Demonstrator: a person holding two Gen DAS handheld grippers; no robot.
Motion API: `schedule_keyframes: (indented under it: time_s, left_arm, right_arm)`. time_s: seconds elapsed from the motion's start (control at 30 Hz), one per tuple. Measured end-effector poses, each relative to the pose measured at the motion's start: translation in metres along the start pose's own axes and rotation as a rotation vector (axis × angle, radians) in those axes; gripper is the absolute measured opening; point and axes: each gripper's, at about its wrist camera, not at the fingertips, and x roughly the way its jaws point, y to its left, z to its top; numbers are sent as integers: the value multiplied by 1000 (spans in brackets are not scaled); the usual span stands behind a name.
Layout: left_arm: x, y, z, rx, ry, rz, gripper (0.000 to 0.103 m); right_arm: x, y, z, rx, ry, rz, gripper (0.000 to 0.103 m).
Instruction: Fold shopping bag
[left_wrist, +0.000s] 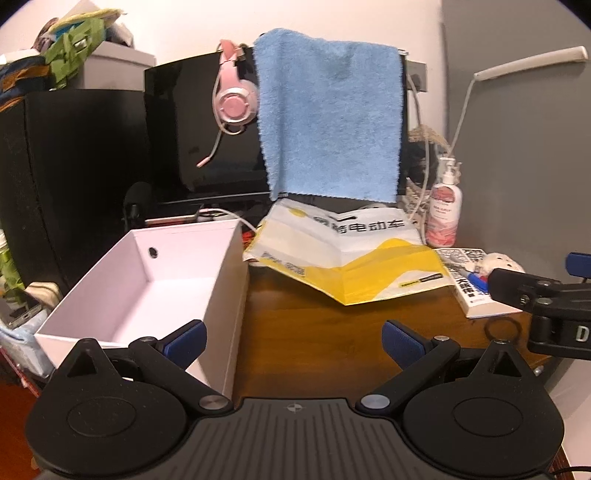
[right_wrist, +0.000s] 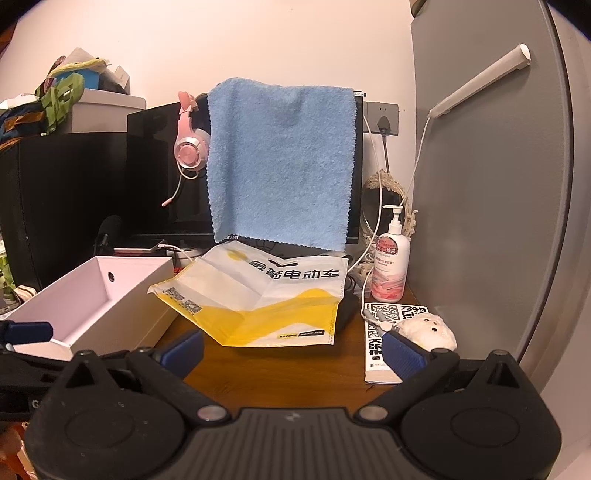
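A white and yellow shopping bag (left_wrist: 347, 254) (right_wrist: 258, 299) with black lettering lies creased and slightly raised on the wooden desk (left_wrist: 314, 332), at the back below a hanging blue towel (left_wrist: 328, 114). My left gripper (left_wrist: 293, 338) is open, hovering near the desk's front, short of the bag, with nothing between its blue pads (left_wrist: 184, 338). My right gripper (right_wrist: 291, 350) is open too, in front of the bag, its fingers empty. The right gripper's side also shows at the right edge of the left wrist view.
An open white box (left_wrist: 147, 280) (right_wrist: 92, 302) stands left of the bag. A book (right_wrist: 388, 332) with a white plush toy (right_wrist: 428, 328) lies at the right, beside a pump bottle (right_wrist: 389, 269). A dark monitor (left_wrist: 203, 129) with pink headphones (left_wrist: 232, 96) stands behind. A grey panel (right_wrist: 498, 203) borders the right.
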Motion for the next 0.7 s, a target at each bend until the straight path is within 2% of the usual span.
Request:
schedule_keyframes:
  time_s: [0.3,0.57,0.7]
  left_arm:
    - [-1,1,-3,-15,-47,-12,101]
    - [5,9,-6,-66,-60,-63,102]
    - [12,9,-8,-62,-64,-24,102]
  right_arm:
    - [-1,2,-5,-2,-57,-51,103]
    - [4,-2,-7,-6,-53,-33,103]
    - [9,-12,-11,48,-44,-11,103]
